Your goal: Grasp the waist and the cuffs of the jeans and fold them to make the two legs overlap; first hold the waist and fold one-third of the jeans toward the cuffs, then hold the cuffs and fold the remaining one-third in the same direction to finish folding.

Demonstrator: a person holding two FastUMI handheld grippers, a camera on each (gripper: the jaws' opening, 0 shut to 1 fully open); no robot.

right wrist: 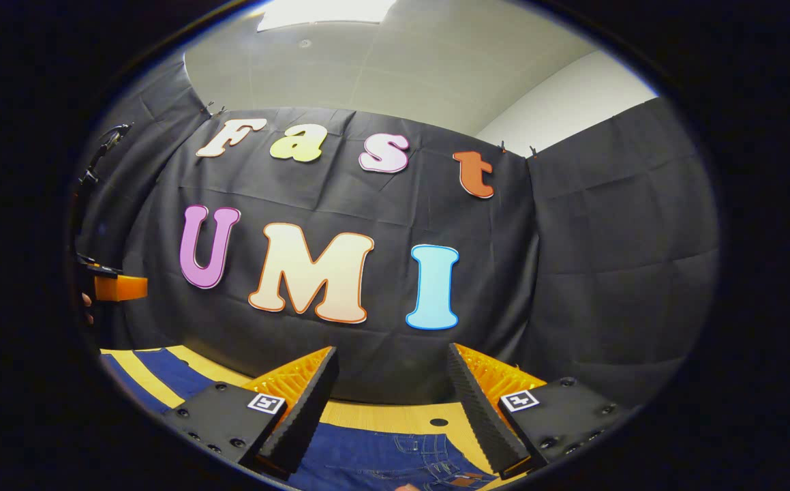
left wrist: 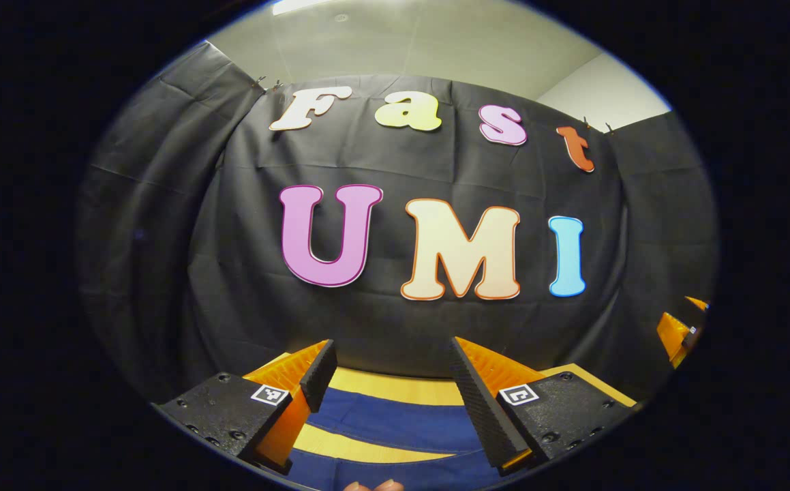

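The blue jeans (left wrist: pixel 395 423) lie flat on a yellow wooden table (left wrist: pixel 401 391); in the left gripper view the two legs run as blue bands with a strip of table between them. My left gripper (left wrist: pixel 392 348) hovers above the legs, open and holding nothing. In the right gripper view the waist end of the jeans (right wrist: pixel 401 457), with pocket stitching, lies just under my right gripper (right wrist: pixel 391 353), which is also open and holding nothing. The legs (right wrist: pixel 163 372) stretch away to the left in that view.
The black cloth booth wall stands close behind the table's far edge. The right gripper's body (left wrist: pixel 681 331) shows at the right edge of the left gripper view; the left gripper's body (right wrist: pixel 118 288) at the left edge of the right one. A small hole (right wrist: pixel 439 423) marks the table.
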